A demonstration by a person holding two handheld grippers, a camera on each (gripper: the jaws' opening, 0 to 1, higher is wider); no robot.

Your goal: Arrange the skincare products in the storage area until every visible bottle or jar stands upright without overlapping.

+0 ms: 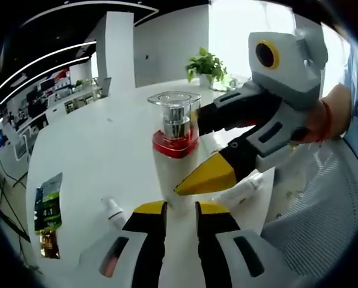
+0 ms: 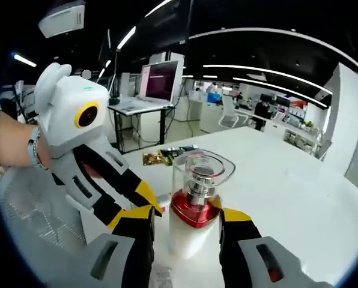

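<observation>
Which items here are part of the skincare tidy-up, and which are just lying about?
Part of the job:
- pump bottle, upright, between the right gripper jaws
- small white bottle, lying down
- white tube, lying down
- mesh basket

Lying about:
- potted plant
- green packet
- laptop

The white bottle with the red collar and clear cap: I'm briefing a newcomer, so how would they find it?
On the round white table, look between the two yellow-tipped grippers, where the white bottle with the red collar and clear cap stands upright. The right gripper has its jaws either side of it. Unlike the small white tube lying nearby, it stands tall.
</observation>
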